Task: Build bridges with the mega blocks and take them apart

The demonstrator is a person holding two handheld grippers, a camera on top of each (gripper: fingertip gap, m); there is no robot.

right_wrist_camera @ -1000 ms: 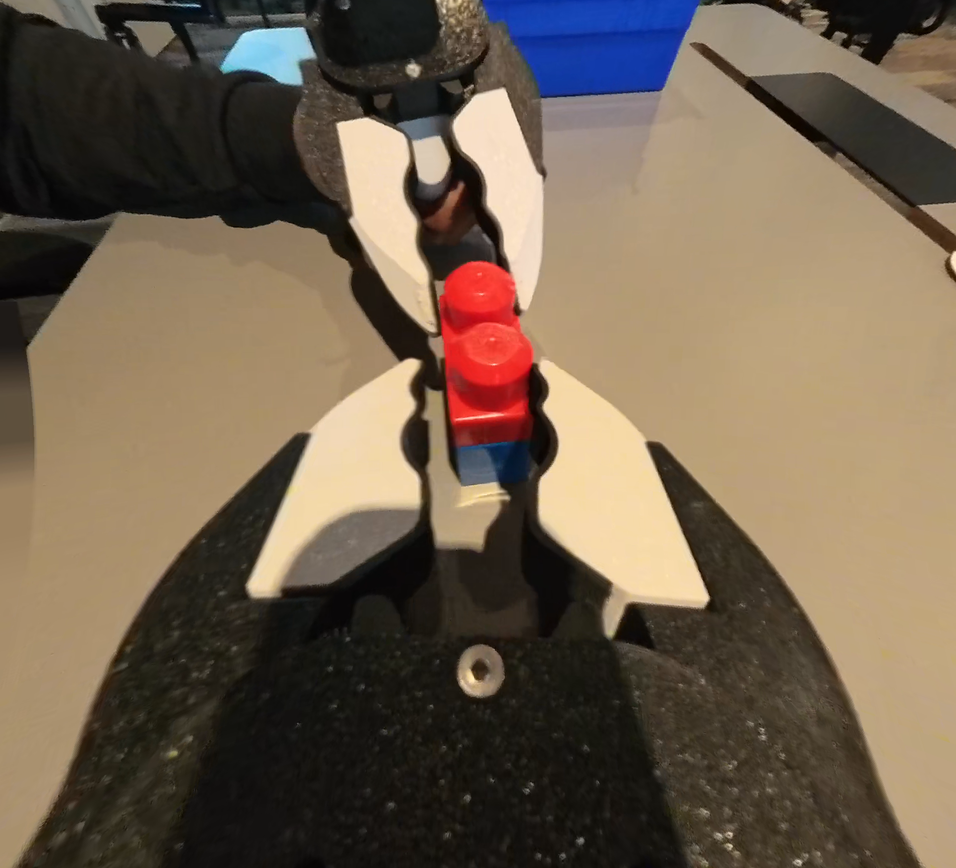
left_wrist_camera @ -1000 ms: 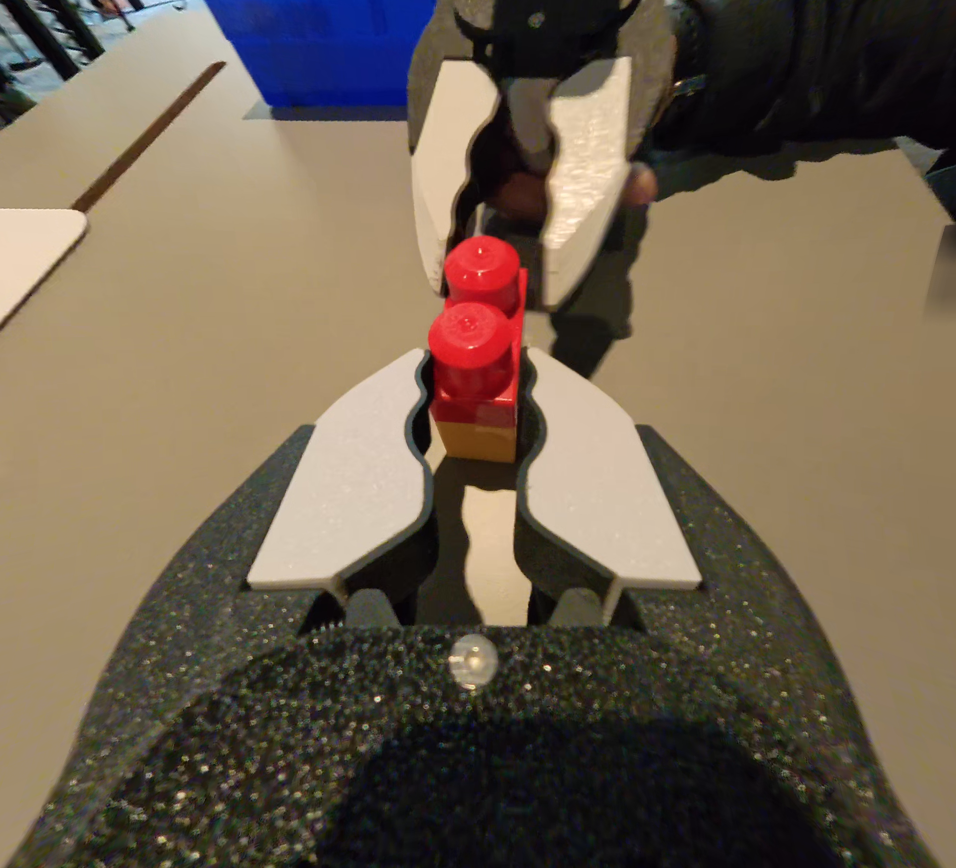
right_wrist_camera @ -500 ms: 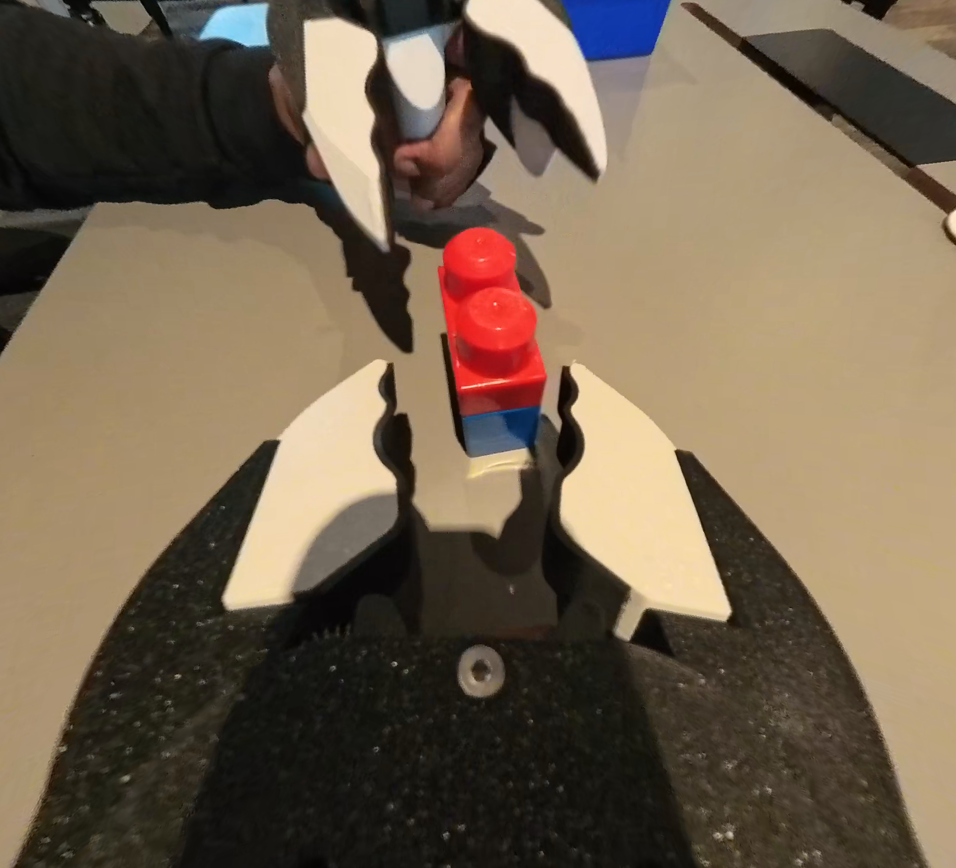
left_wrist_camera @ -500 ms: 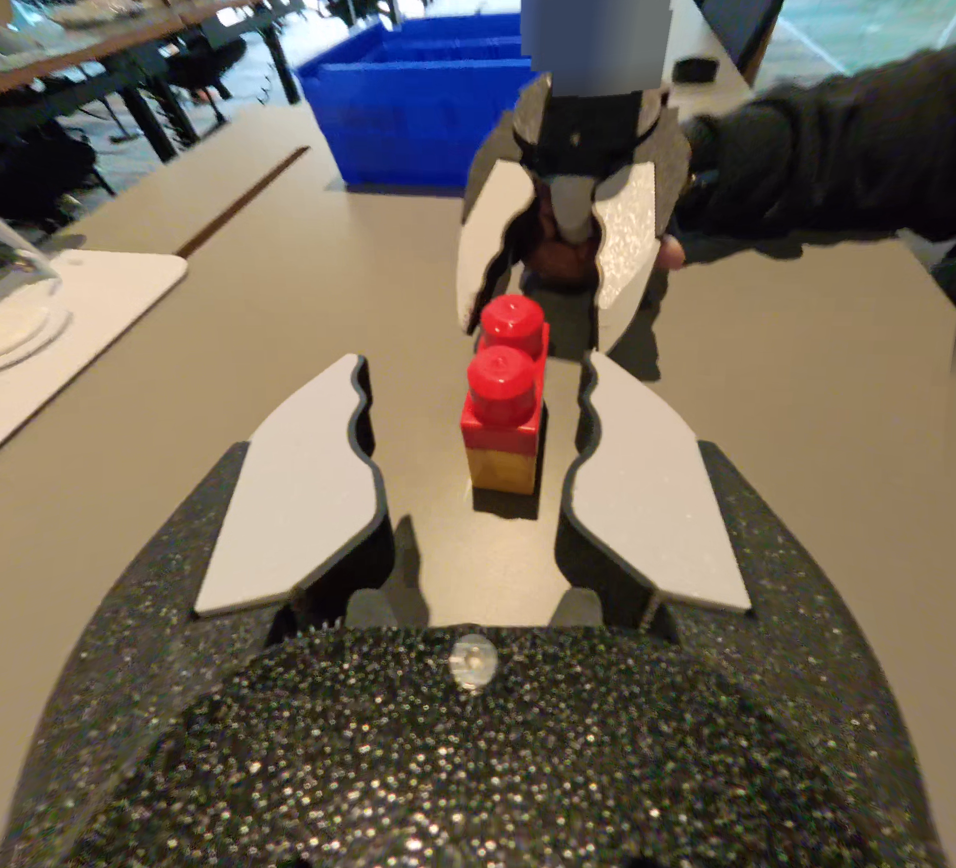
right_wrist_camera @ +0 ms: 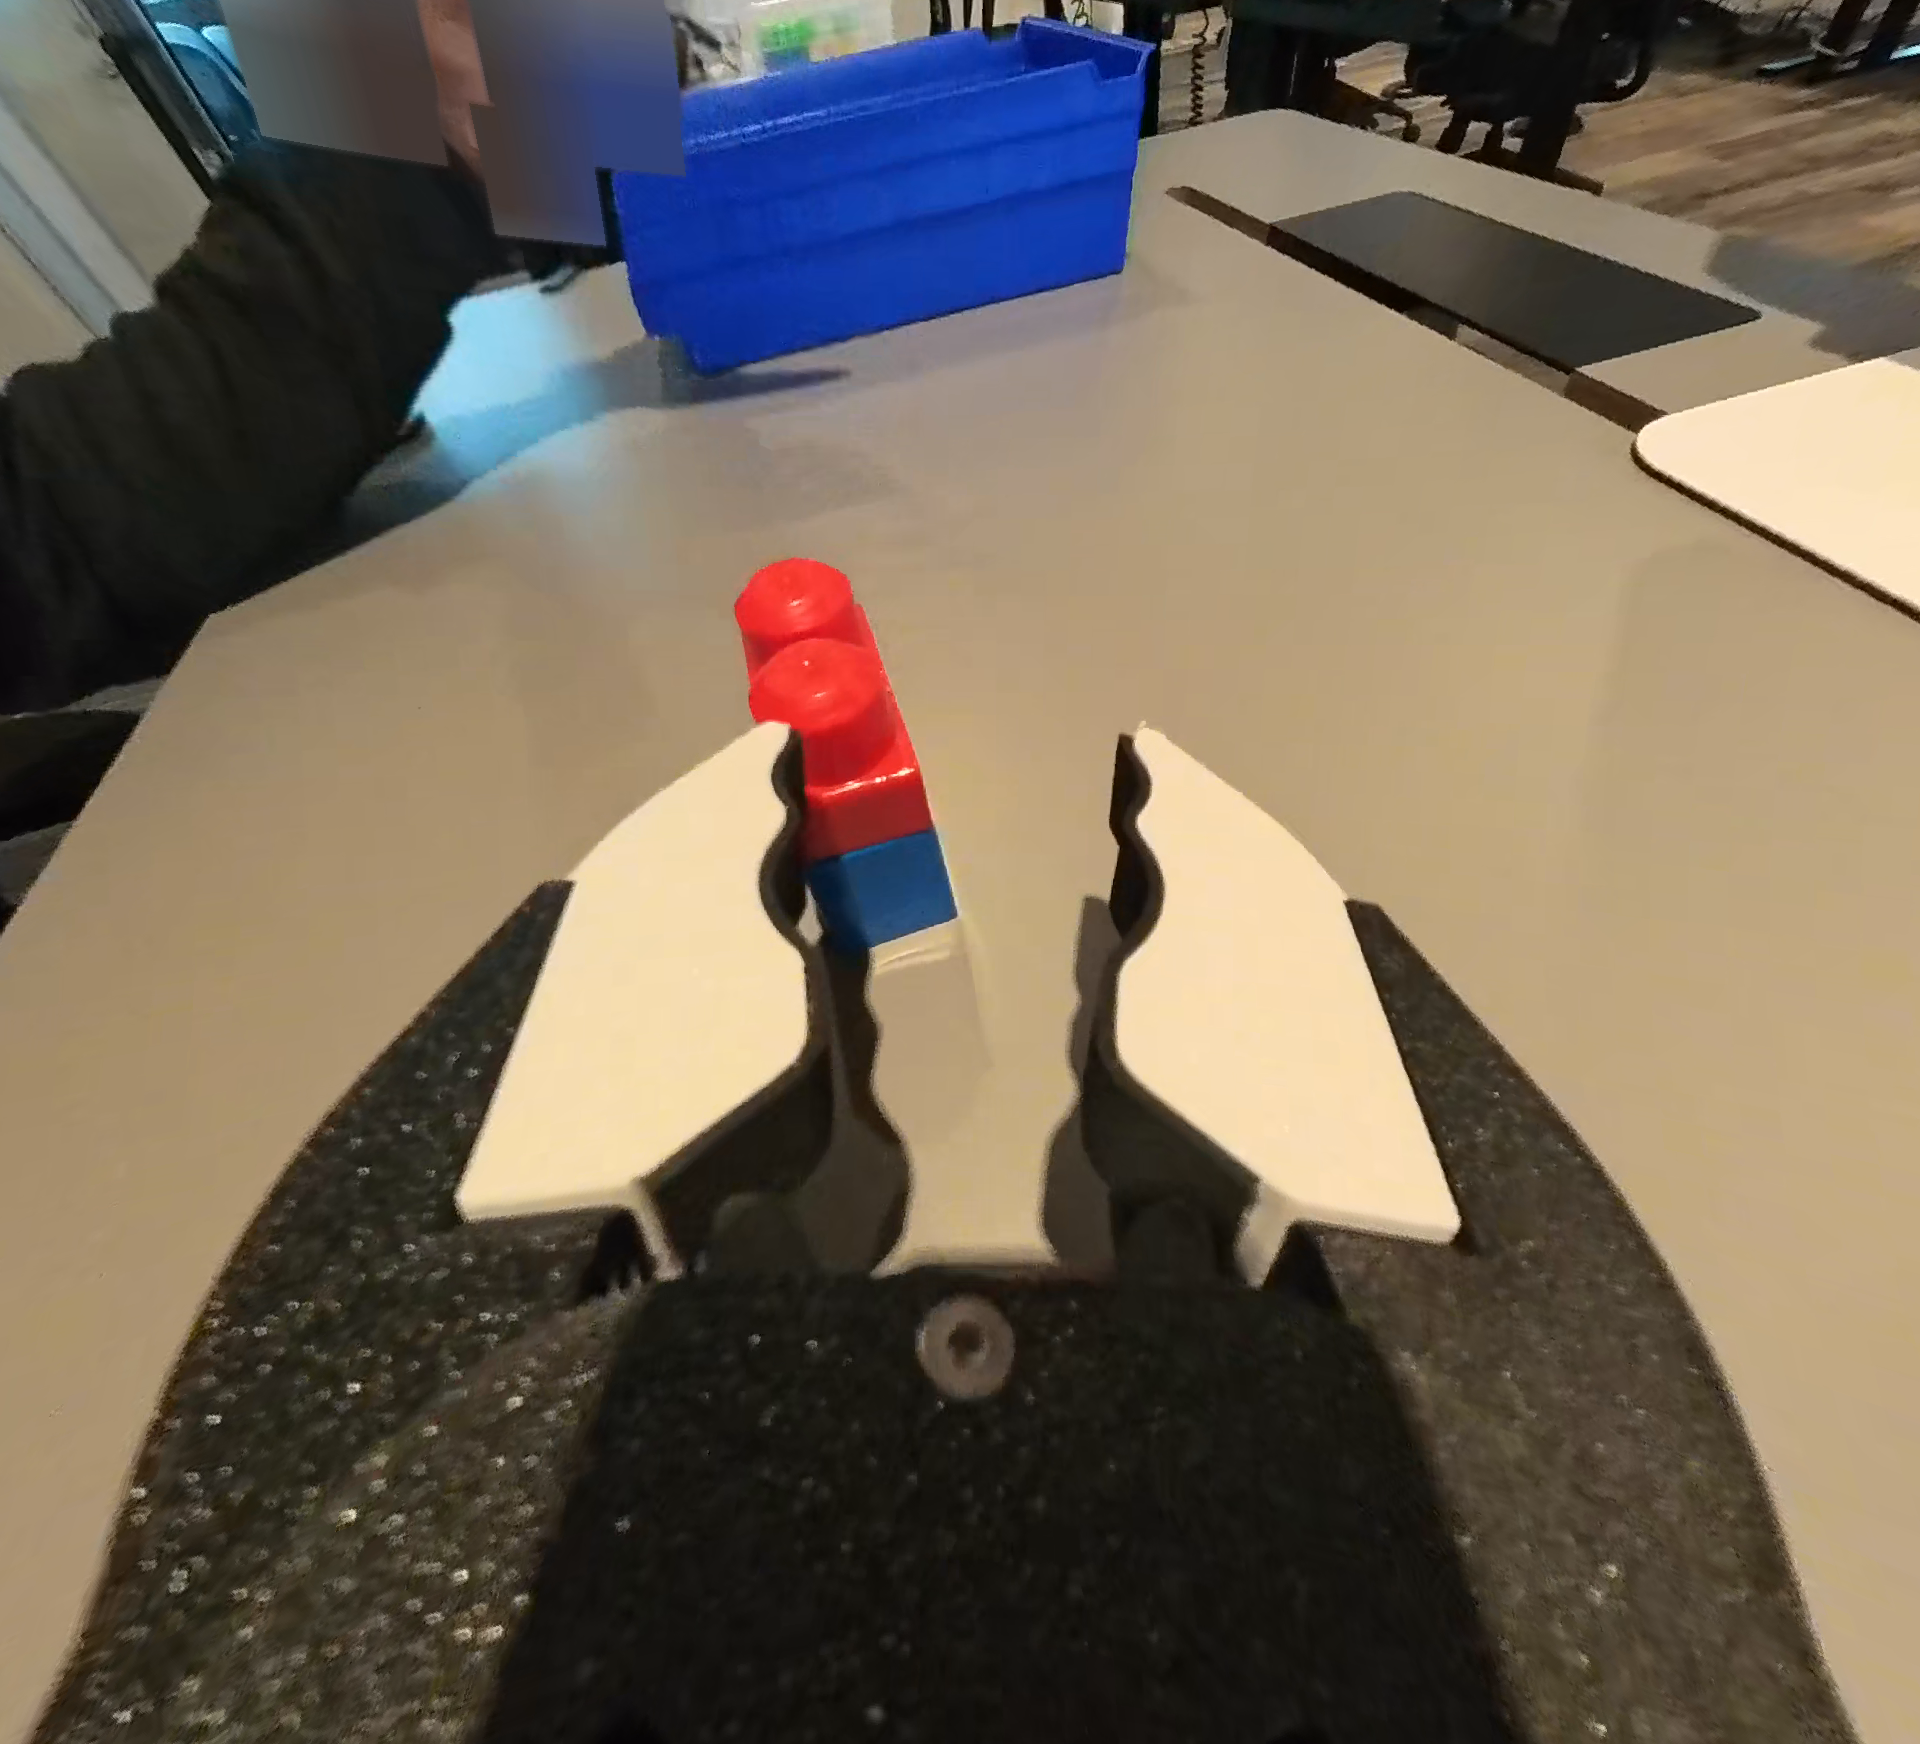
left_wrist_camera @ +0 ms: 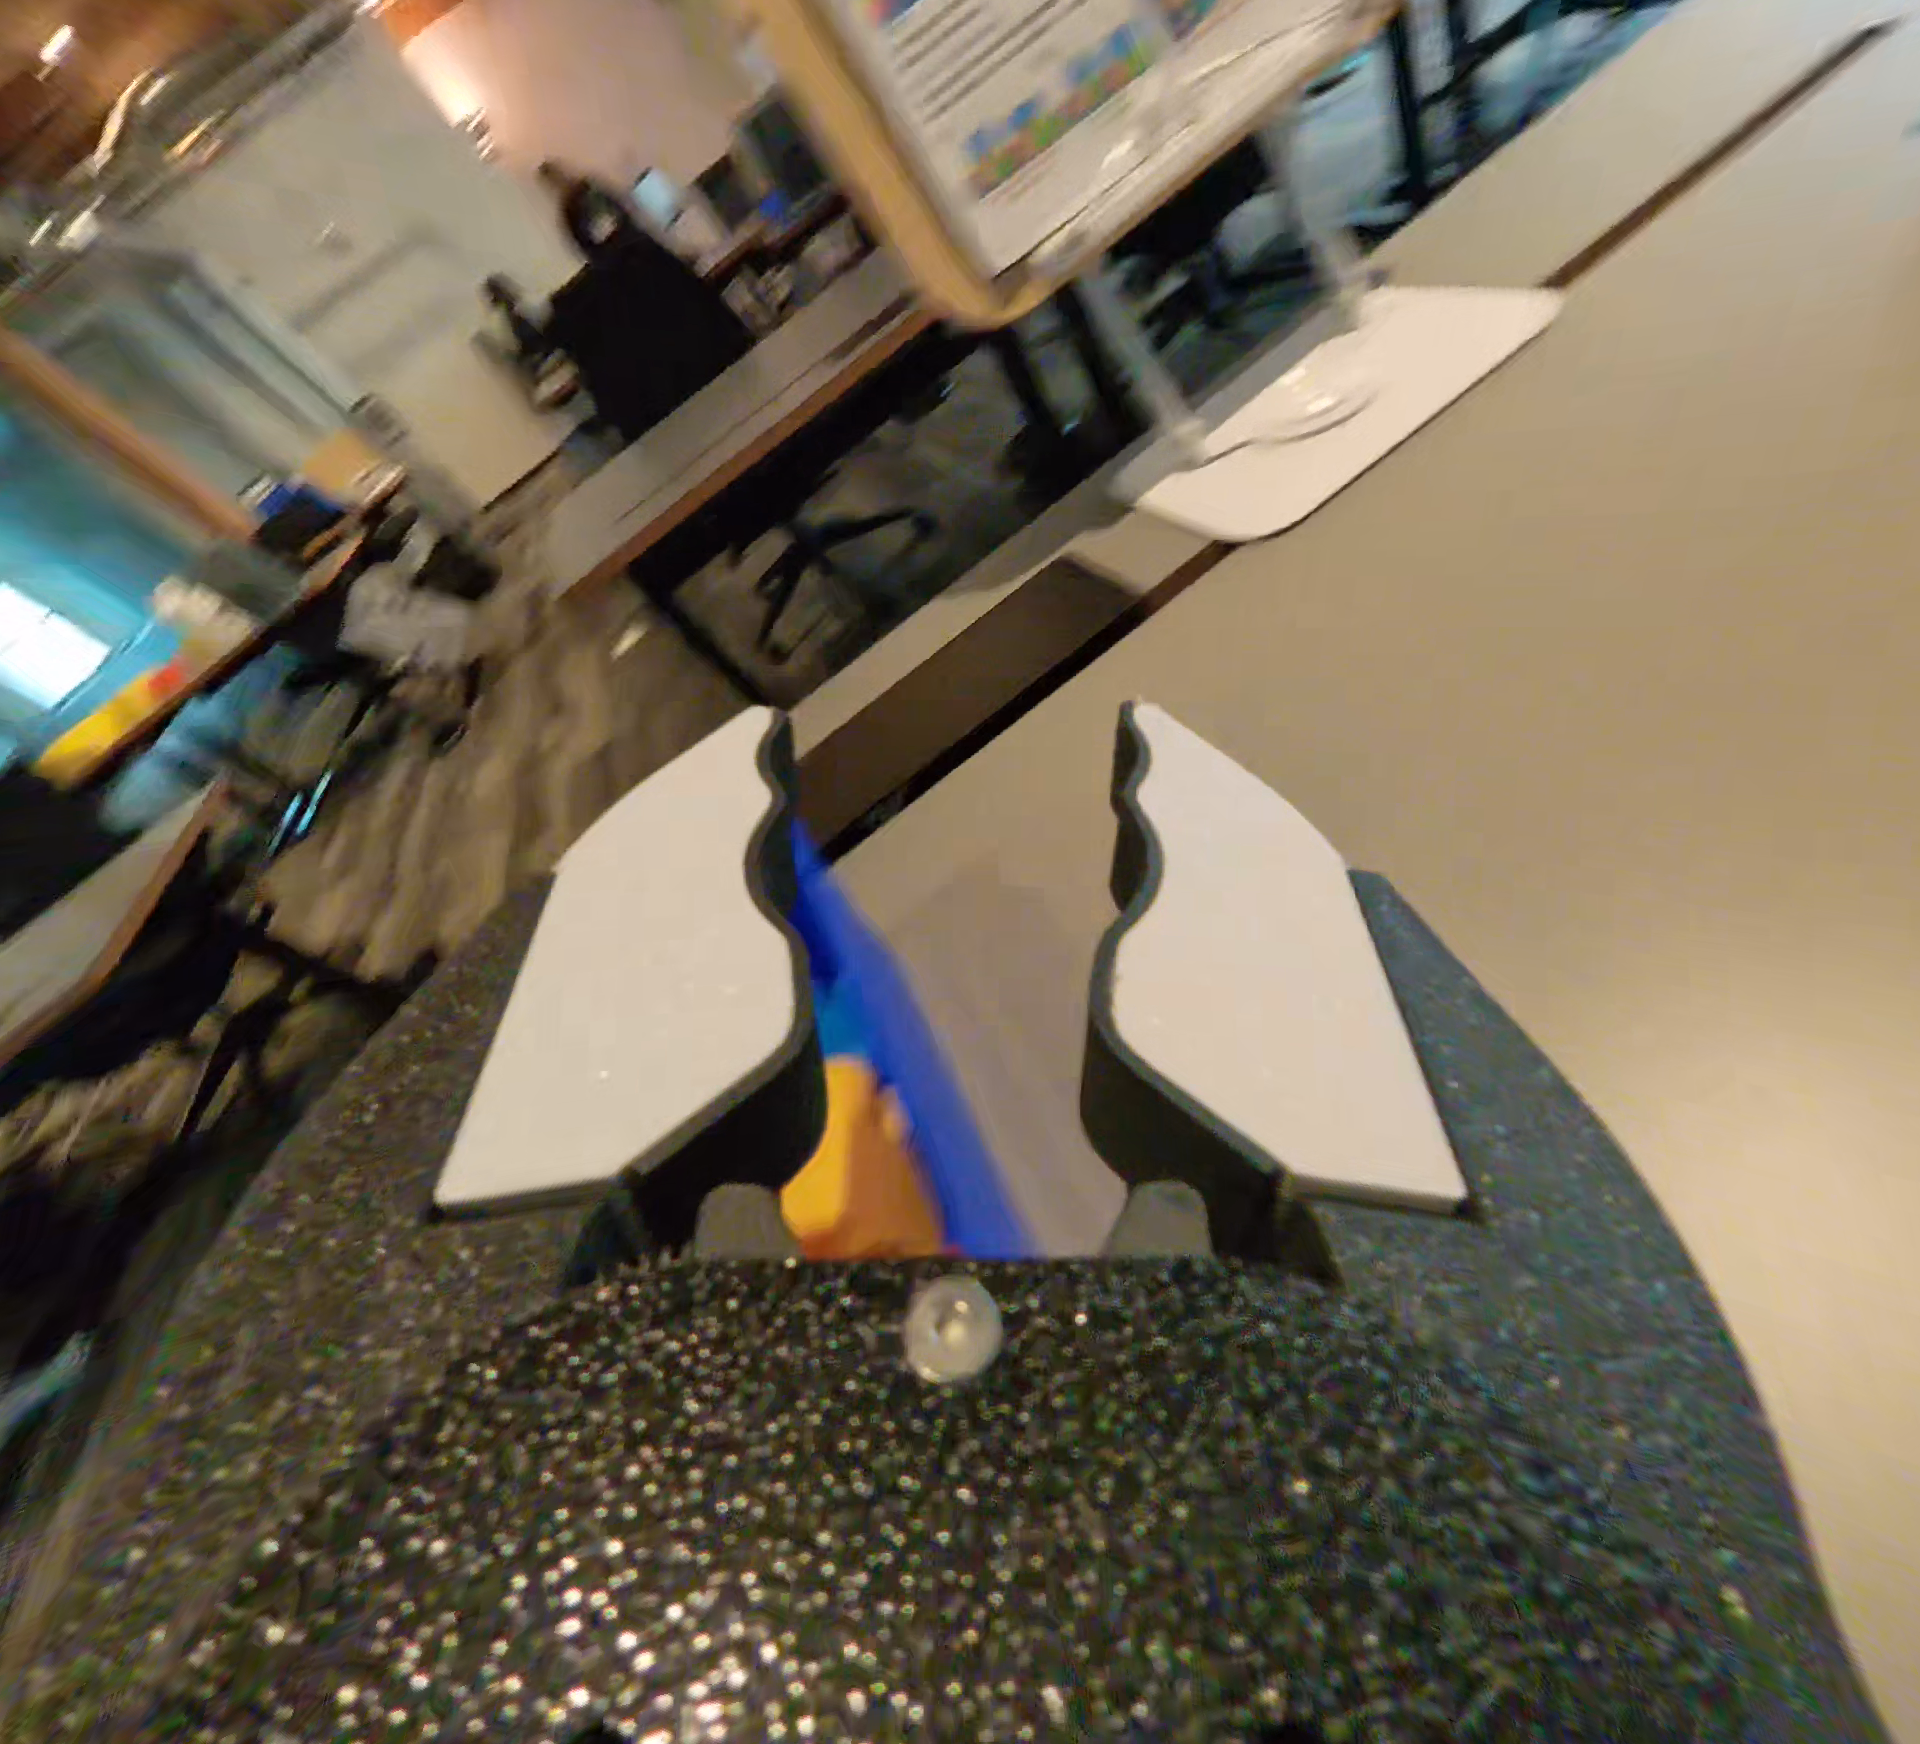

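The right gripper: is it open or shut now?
Open. The right gripper has a wide gap between its fingers; the red block stands near the left finger, not clamped.

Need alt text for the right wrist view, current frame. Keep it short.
The right gripper is open over a grey table, with a small bridge just ahead: a red block resting on a blue block, close to the gripper's left finger. A blue bin sits farther back and a dark sleeve enters from the left.
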